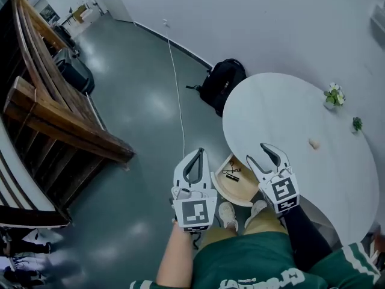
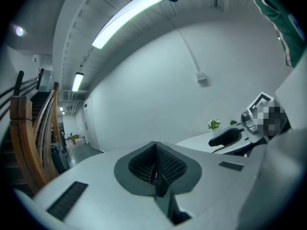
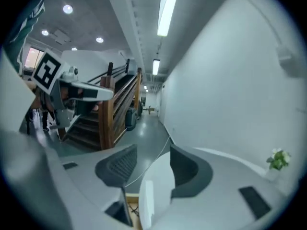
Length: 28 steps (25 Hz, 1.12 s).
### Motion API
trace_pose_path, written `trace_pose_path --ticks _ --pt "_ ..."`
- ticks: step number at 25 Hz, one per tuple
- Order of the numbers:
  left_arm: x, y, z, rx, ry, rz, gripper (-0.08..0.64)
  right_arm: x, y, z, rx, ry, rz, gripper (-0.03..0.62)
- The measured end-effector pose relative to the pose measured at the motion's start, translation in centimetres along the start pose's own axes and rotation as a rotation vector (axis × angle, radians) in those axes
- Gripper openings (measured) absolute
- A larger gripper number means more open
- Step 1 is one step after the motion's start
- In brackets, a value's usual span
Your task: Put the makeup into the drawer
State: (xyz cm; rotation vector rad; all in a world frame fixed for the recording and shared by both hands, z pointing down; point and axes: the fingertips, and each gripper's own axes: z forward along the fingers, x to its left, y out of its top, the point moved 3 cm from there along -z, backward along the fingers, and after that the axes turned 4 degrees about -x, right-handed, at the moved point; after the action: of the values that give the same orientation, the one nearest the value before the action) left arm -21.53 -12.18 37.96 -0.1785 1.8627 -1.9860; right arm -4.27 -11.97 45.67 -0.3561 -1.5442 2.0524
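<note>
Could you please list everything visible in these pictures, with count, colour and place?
round white table: one, white, right side.
small potted plant with white flowers: one, green and white, table's far edge.
small green plant: one, green, beside it on the table.
small pale beige object: one, on the table; too small to identify.
light wooden drawer: one, tan, open below the table's near edge, black items inside.
black backpack: one, on the grey floor by the table.
thin white cable: one, across the floor.
brown wooden staircase: one, left side.
left gripper: one, white, jaws together, empty.
right gripper: one, white, jaws apart, empty.
</note>
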Motion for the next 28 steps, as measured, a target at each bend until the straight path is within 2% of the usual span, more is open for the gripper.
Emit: trace_pose_path --ticks 6,11,19,28 --pt "-0.9 5.1 1.0 -0.091 -0.003 -0.059 -0.002 -4.2 8.3 -4.7 -0.198 -0.127 -0.007 0.229" --pt "-3.0 8.6 1.5 -0.137 -0.052 -0.075 -0.002 -6.7 12.3 -7.8 -0.282 -0.187 -0.001 0.232" --pt "-8.3 10.6 3.7 -0.141 -0.086 -0.078 -0.002 -10.8 10.8 -11.0 -0.282 -0.171 -0.006 0.233" --pt "-18.1 13.1 9.1 -0.171 -0.148 -0.086 -0.002 -20.2 7.6 -17.9 -0.277 -0.271 0.000 0.239"
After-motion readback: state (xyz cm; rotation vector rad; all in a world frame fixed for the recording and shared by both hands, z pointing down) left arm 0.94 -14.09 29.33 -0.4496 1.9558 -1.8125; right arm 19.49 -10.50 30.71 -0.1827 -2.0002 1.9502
